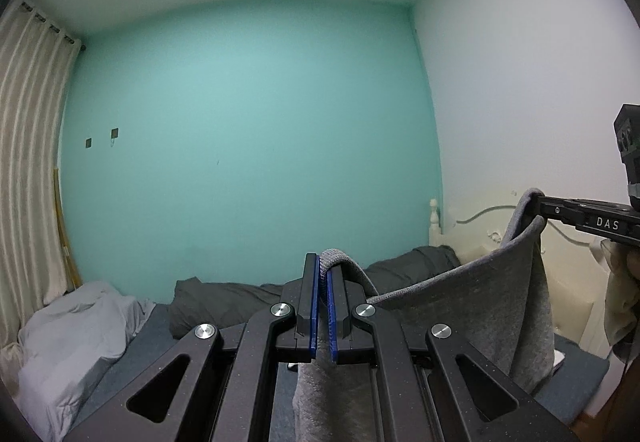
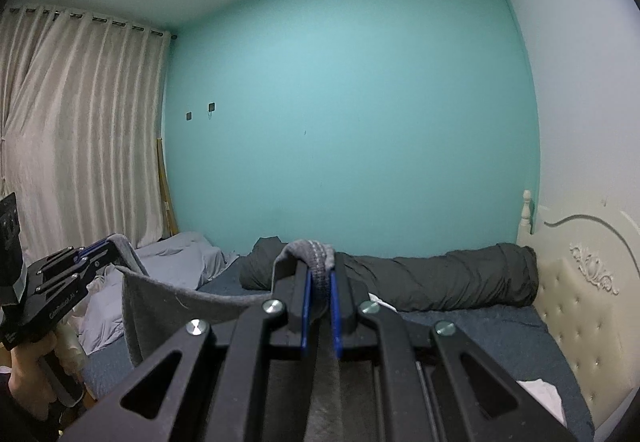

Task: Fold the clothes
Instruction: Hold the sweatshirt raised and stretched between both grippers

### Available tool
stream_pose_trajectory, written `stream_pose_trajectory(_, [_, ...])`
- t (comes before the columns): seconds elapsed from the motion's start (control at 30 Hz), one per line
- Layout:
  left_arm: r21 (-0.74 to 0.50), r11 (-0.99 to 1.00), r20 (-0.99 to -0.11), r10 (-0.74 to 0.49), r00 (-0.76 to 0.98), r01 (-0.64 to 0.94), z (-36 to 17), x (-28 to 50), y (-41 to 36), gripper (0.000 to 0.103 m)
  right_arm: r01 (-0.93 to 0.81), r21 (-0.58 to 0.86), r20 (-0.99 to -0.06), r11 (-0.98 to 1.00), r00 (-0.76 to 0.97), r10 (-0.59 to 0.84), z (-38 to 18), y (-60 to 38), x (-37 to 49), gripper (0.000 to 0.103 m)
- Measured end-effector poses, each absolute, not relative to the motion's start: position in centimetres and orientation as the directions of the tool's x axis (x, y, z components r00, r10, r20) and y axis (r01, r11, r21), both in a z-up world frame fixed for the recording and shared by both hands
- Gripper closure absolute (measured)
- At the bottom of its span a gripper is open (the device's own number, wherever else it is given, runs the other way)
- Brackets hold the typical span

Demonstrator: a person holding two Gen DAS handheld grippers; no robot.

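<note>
The grey garment (image 1: 472, 306) clamped in the left gripper (image 1: 323, 306) is soft, matt knit cloth with a ribbed hem. The gripper's arms look like matt black plastic with a faint speckle, their pads (image 1: 314, 306) ridged blue rubber, their pivot screws (image 1: 282, 309) bright brushed metal. Ahead of the right gripper (image 2: 319, 306), the dark duvet (image 2: 440, 282) is matt creased fabric; to its right the cream headboard (image 2: 580, 306) is tufted, slightly glossy leather-like padding.
</note>
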State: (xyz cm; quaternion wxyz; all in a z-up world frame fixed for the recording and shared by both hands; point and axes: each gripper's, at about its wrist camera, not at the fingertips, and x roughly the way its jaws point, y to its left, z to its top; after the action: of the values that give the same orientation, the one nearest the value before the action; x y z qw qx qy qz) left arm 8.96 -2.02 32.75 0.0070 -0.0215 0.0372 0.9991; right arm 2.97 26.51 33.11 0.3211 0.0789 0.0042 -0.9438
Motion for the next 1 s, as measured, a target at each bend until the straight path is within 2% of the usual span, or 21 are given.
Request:
stream_pose_trajectory(0.2, [0.074,-0.997,-0.071,0.022,-0.997,-0.027,32.0,8.3,-1.7,0.100,0.604,0.053,-0.171,-0.795,-0.779,-0.603,32.7,26.9,2.3,0.095])
stream_pose_trajectory(0.37, [0.064,-0.998,-0.128,0.014,-0.992,-0.022,29.7,6.1,-1.6,0.100,0.608,0.066,-0.214,-0.791,-0.766,-0.606,30.5,25.9,0.5,0.095])
stream_pose_trajectory(0.57, [0.074,-0.997,-0.228,-0.005,-0.974,-0.013,24.9,0.7,-1.0,0.100,0.606,0.102,-0.303,-0.789,-0.737,-0.604,25.3,24.8,-4.1,0.095])
stream_pose_trajectory(1.0, [0.047,-0.999,-0.436,-0.009,-0.900,-0.013,11.5,-15.7,-3.0,0.099,0.558,0.146,-0.508,-0.817,-0.666,-0.546,10.9,20.1,-20.5,0.095])
